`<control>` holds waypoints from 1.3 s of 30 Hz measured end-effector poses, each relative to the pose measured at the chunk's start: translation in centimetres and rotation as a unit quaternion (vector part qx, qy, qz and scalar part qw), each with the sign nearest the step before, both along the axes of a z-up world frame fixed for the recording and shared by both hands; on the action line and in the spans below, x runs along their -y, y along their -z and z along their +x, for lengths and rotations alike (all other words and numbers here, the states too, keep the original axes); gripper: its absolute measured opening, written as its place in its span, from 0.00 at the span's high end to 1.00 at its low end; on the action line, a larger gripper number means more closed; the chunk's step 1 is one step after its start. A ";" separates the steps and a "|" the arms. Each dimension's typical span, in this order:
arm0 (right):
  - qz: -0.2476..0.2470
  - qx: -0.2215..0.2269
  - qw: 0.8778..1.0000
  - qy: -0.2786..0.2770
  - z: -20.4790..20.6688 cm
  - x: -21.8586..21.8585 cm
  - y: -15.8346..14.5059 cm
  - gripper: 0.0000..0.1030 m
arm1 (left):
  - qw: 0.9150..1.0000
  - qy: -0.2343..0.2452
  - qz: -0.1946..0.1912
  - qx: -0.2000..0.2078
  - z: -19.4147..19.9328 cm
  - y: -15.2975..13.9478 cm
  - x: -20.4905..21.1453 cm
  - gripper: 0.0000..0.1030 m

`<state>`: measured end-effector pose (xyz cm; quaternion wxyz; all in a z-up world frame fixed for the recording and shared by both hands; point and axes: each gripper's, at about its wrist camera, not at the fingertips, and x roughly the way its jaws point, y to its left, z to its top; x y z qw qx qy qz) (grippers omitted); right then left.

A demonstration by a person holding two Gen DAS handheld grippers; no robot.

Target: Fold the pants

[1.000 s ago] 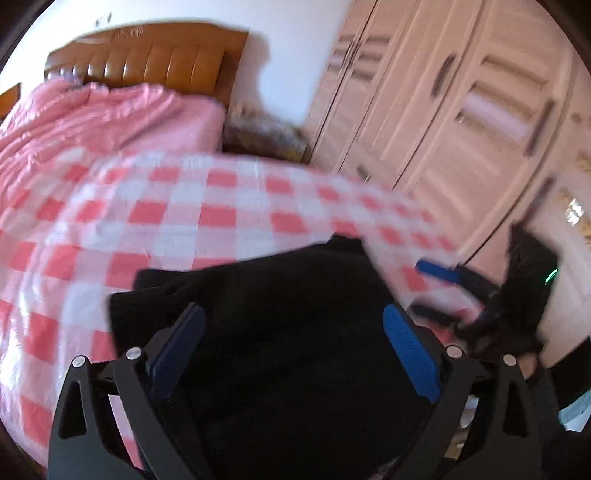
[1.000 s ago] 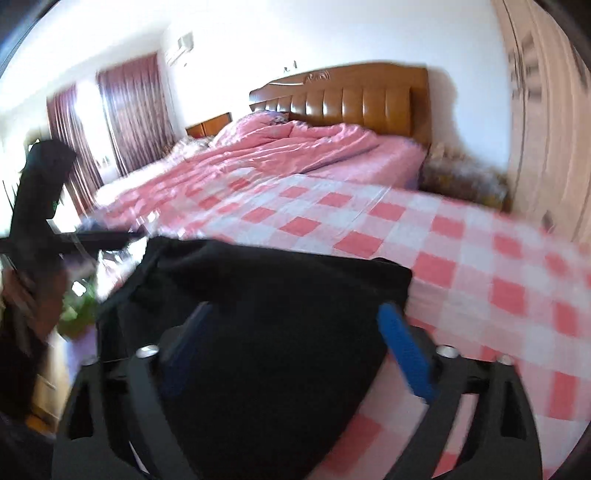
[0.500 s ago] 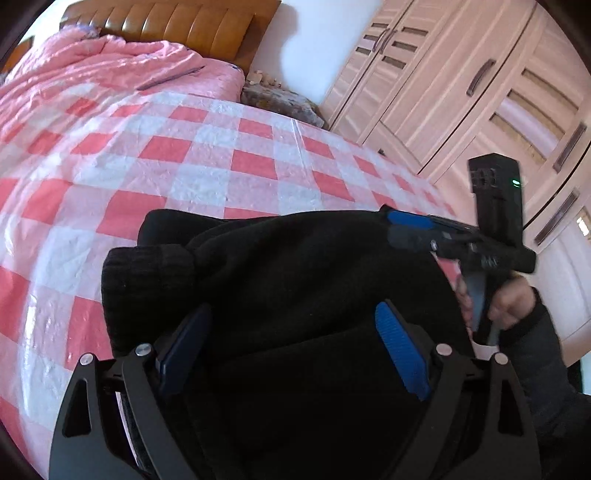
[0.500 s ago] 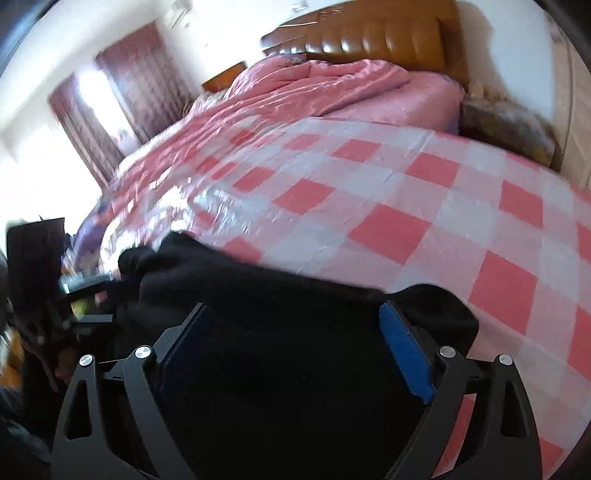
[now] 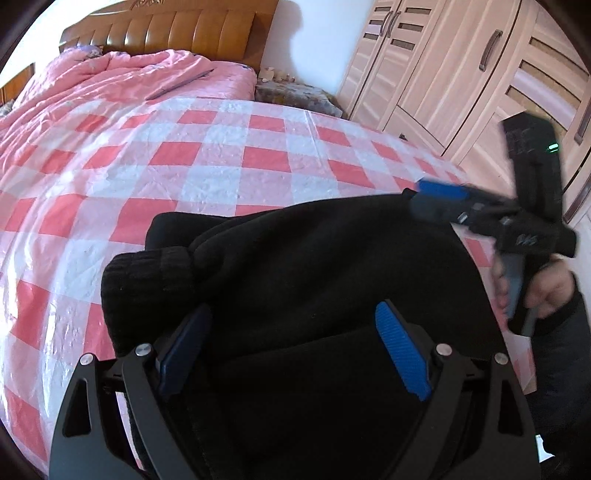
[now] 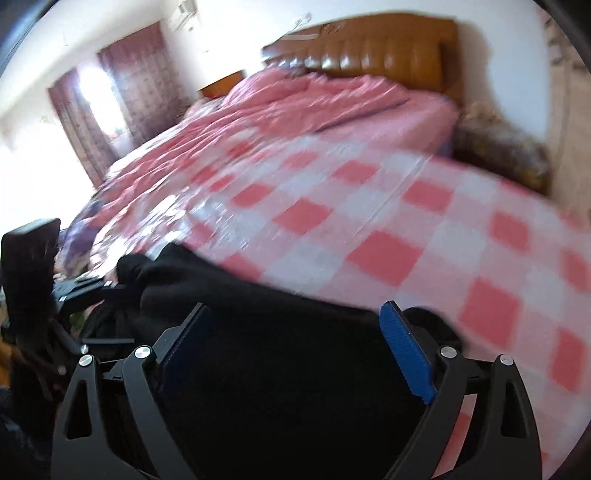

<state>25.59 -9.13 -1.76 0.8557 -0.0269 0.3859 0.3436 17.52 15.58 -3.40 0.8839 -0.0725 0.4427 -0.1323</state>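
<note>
The black pants (image 5: pixel 332 266) lie bunched and partly folded on the red-and-white checked cover (image 5: pixel 221 155), with a ribbed cuff (image 5: pixel 147 273) at the left. My left gripper (image 5: pixel 291 317) hangs open just above them, its blue pads wide apart and not pressing the cloth. At the pants' far right edge is my right gripper (image 5: pixel 424 201), held by a hand (image 5: pixel 546 291). In the blurred right wrist view, my right gripper (image 6: pixel 295 314) stands open over the pants (image 6: pixel 277 369), with my left gripper (image 6: pixel 92 286) at their left end.
A pink quilt (image 5: pixel 110 81) is heaped against the brown headboard (image 5: pixel 177 33) at the far end of the bed. Light wooden wardrobe doors (image 5: pixel 461 66) stand to the right. A small cluttered stand (image 5: pixel 295 92) sits between bed and wardrobe. Curtains (image 6: pixel 122 96) hang at the far left.
My left gripper has come down closer to the pants. My right gripper has slid sideways along their edge, with its jaws a little wider than before.
</note>
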 end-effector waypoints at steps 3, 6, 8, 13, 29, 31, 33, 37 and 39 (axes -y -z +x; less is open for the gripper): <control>-0.012 0.005 1.000 -0.014 -3.0 0.1 -0.4 0.13 | 1.000 0.000 0.000 0.001 0.0 0.1 -0.1 0.13; -0.038 0.011 0.999 -0.031 -6.2 0.1 0.1 0.13 | 1.000 0.000 0.002 0.001 0.0 0.1 -0.1 0.13; -0.066 0.001 0.997 -0.046 -8.0 -0.2 1.5 0.09 | 1.000 0.000 0.006 0.002 0.0 0.1 0.0 0.13; -0.053 -0.018 0.998 -0.034 -7.5 0.6 3.8 0.05 | 1.000 0.001 0.011 0.002 -0.1 0.1 0.1 0.13; -0.069 0.031 0.995 0.060 -14.7 2.7 1.1 0.05 | 0.999 -0.007 0.035 0.026 -0.9 -0.4 0.7 0.13; -0.065 0.062 0.993 0.078 -16.1 3.6 -0.9 0.05 | 0.998 -0.023 0.044 0.049 -2.5 -1.5 0.9 0.12; -0.041 0.087 0.989 0.113 -18.2 5.3 -2.7 0.04 | 0.990 -0.069 0.076 0.098 -5.5 -3.2 1.2 0.02; -0.010 0.089 0.985 0.149 -22.4 7.6 -3.4 0.04 | 0.973 -0.091 0.094 0.192 -12.1 -6.6 2.0 0.02; -0.006 0.084 0.985 0.148 -24.1 7.7 -3.0 0.04 | 0.964 -0.097 0.104 0.226 -15.3 -7.7 2.4 0.02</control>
